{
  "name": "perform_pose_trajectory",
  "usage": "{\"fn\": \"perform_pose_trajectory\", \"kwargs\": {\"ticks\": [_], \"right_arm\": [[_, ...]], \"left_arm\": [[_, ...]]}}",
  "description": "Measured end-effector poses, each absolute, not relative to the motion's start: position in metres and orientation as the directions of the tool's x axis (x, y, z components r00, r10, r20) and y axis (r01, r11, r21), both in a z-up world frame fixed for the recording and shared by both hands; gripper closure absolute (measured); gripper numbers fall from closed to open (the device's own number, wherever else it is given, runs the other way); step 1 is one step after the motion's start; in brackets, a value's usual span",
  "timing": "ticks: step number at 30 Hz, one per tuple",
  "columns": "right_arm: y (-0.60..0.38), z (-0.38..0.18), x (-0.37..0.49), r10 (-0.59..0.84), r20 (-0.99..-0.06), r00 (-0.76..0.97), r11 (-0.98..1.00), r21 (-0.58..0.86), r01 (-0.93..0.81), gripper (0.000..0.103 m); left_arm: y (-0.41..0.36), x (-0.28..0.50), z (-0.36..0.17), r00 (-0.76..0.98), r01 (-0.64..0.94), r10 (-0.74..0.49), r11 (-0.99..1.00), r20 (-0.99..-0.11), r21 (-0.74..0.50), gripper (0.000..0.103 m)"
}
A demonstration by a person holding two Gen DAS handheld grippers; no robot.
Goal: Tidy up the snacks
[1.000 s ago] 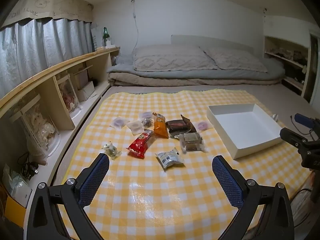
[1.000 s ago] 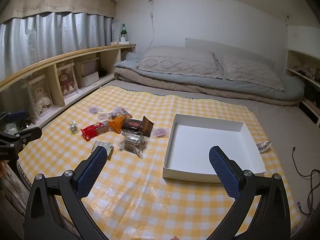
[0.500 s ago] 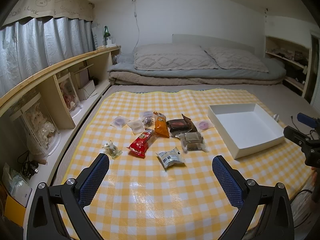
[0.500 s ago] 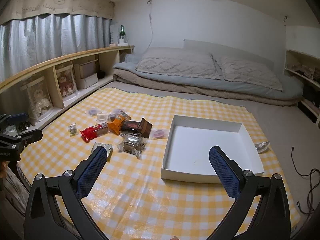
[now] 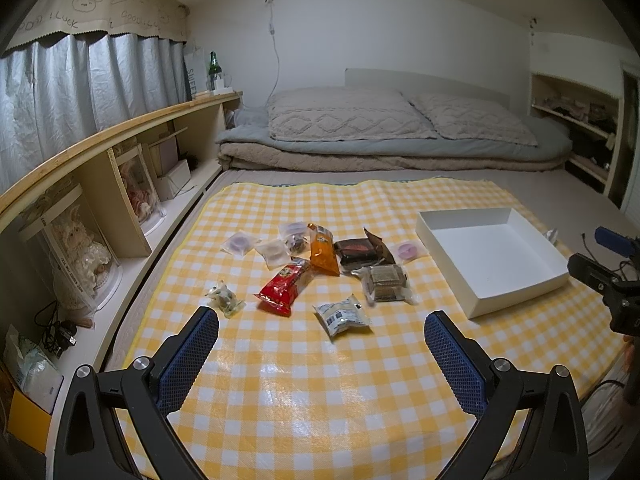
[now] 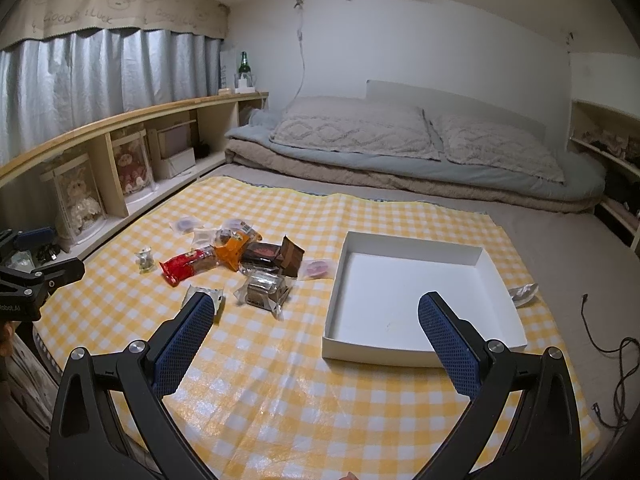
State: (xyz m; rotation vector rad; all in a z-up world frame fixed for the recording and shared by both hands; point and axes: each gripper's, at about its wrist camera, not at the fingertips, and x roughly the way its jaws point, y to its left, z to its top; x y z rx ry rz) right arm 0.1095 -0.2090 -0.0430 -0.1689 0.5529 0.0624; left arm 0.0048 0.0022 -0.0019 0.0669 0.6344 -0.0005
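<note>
- Snacks [image 5: 320, 264]: a loose cluster of wrapped packets, centre of the left wrist view, centre left of the right wrist view, lying on a yellow-and-white checked mat [image 5: 320, 380].
- Red packet [image 5: 285, 289]: lies flat, lower left of the cluster; its upper end touches the orange packet [image 5: 323, 254].
- Dark brown packet [image 5: 359, 251]: torn open, just right of the orange one.
- Clear-wrapped brown block [image 5: 386, 282]: just below the dark brown packet.
- White printed packet [image 5: 342, 318]: nearest the camera, apart from the rest.
- Small clear twist packet [image 5: 224, 298]: left edge of the cluster, on its own.
- Round purple sweets in clear wraps [image 5: 239, 243]: at the far side; a pink one [image 5: 408, 249] near the box.
- White box [image 6: 420, 300]: open, shallow, lying right of the snacks on the mat.
- Left gripper [image 5: 322, 336]: fingers spread wide, holding nothing, above the mat's near edge.
- Right gripper [image 6: 314, 320]: fingers likewise parted, empty, lower frame before the box.
- Bedding and pillows [image 5: 352, 120]: upper centre, beyond the mat.
- Wooden shelf [image 5: 100, 148]: left side, under grey curtains.
</note>
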Motion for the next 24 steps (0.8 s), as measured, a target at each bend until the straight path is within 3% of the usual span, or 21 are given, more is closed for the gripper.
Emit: {"fn": "perform_pose_trajectory", "kwargs": {"ticks": [24], "right_arm": [[-0.2084, -0.0434, 0.1085, 0.01, -0.528, 0.849, 0.984, -0.145, -0.102, 0.0]], "left_arm": [[0.0025, 0.0044, -0.0015, 0.806, 0.02, 0.02, 0.998, -0.592, 0.06, 0.0]]}}
